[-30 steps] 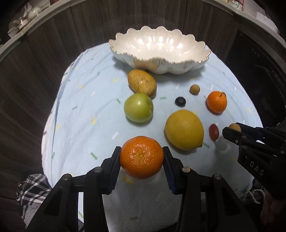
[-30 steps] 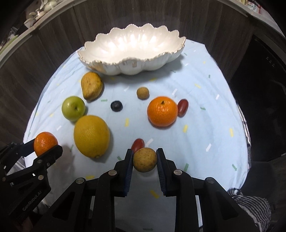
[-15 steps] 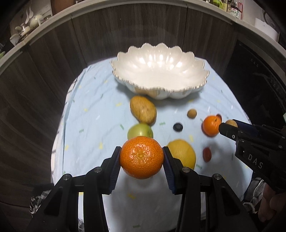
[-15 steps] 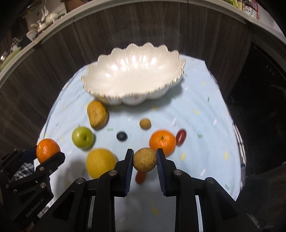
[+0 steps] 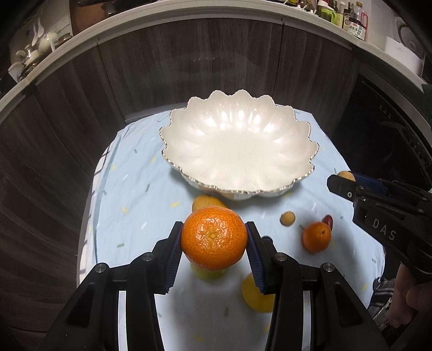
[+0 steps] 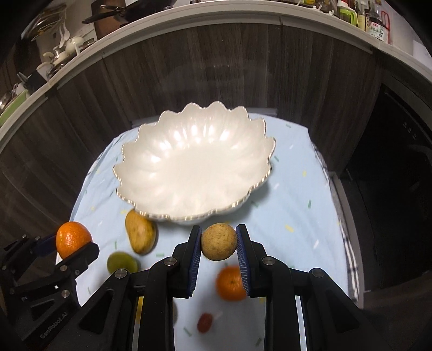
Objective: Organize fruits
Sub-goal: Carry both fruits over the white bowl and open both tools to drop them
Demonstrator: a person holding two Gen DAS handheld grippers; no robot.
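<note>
Above the light-blue confetti-patterned cloth on the surface (image 5: 129, 189), the empty scalloped white ceramic bowl (image 5: 237, 151) waits. The left hand-held gripper (image 5: 213, 243) is clamped on a round orange mandarin (image 5: 213, 237); the right hand-held gripper (image 6: 218, 245) on a small round tan fruit (image 6: 218, 245). Released short of the rim, either could bounce off and roll away.

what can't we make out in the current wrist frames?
- Left view: the green apple and lemon are mostly hidden behind the held orange and left claw.
- Right view: the red fruit is blurred, type unclear; the loose orange is partly behind a claw finger.
- Both views: bottle labels on the shelf are too small to read.
- Bowl underside is hidden by its rim.
</note>
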